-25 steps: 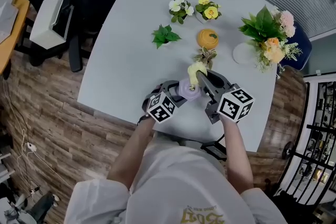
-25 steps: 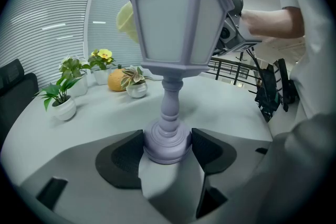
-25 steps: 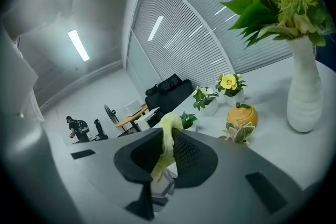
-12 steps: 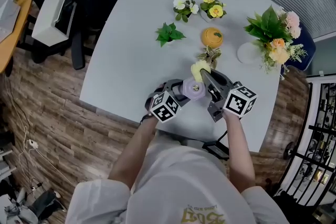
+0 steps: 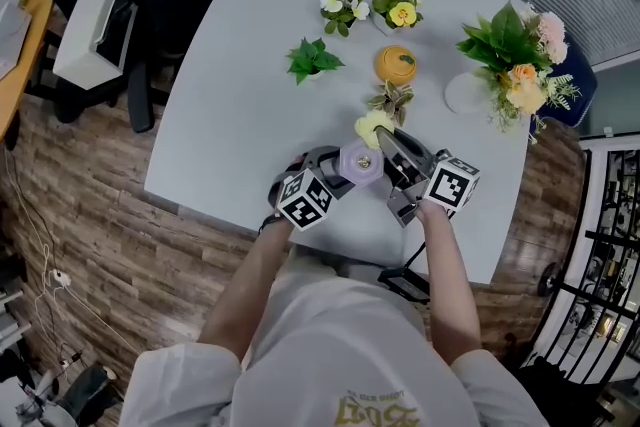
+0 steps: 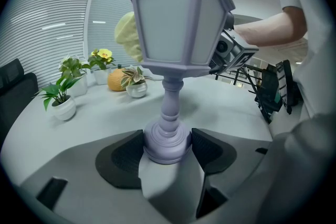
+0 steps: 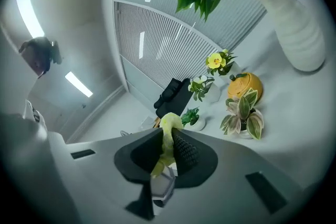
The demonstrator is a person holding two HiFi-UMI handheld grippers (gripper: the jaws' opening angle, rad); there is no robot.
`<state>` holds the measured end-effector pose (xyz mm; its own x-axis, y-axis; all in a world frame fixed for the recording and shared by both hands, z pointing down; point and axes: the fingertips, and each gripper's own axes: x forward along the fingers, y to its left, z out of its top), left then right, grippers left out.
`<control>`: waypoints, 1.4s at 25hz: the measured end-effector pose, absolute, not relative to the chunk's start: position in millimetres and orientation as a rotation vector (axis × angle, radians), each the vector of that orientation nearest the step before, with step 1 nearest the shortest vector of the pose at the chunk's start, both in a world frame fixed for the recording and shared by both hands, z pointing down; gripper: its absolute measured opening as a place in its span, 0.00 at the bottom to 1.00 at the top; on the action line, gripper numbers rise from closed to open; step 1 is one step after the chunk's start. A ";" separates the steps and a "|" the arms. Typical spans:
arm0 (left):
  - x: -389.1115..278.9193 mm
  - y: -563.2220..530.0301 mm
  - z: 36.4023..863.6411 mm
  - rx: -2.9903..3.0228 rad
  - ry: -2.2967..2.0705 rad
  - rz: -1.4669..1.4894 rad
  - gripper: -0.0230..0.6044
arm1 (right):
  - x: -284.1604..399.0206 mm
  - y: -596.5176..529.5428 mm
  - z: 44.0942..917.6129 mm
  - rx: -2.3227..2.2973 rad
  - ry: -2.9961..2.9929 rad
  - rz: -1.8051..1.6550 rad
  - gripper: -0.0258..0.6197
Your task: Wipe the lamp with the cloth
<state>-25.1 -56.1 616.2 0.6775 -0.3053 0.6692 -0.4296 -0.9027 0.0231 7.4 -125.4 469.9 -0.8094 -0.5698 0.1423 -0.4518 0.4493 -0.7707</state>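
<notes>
The grey table takes up most of the room's middle, and the person leans over its near edge with both forearms stretched forward and angled in towards each other. The left gripper comes in low from the left. The right gripper reaches in from the right, with its nose aimed at the same spot.

Between them stands the lamp, upright, its long axis pointing straight up from the tabletop towards the ceiling. The left jaws are clamped on either side of its round base. It is a pale lavender lantern: a boxy head with white panels and a peaked cap, a turned stem, and a stepped foot.

The right jaws are pinched tight on the cloth, a bunched yellow-green wad. It sits at the far side of the lamp's head, seemingly pressed against it.
</notes>
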 end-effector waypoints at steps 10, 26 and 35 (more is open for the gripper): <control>-21.7 -54.8 618.3 2.700 -0.601 1.028 0.50 | 14.3 -121.1 474.0 -0.769 2.456 -1.328 0.13; -20.3 -58.0 621.5 2.693 -0.598 1.029 0.50 | 8.8 -114.3 490.3 -0.549 2.443 -1.412 0.13; -23.7 -59.1 625.4 2.670 -0.606 1.051 0.50 | -0.1 -113.9 506.7 -0.490 2.616 -1.431 0.13</control>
<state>-23.7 -59.1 625.4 0.6616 -0.2975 0.6883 -0.4464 -0.8938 0.0427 -0.1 -113.9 506.7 -0.9404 -0.3364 0.0499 -0.2235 0.5007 -0.8363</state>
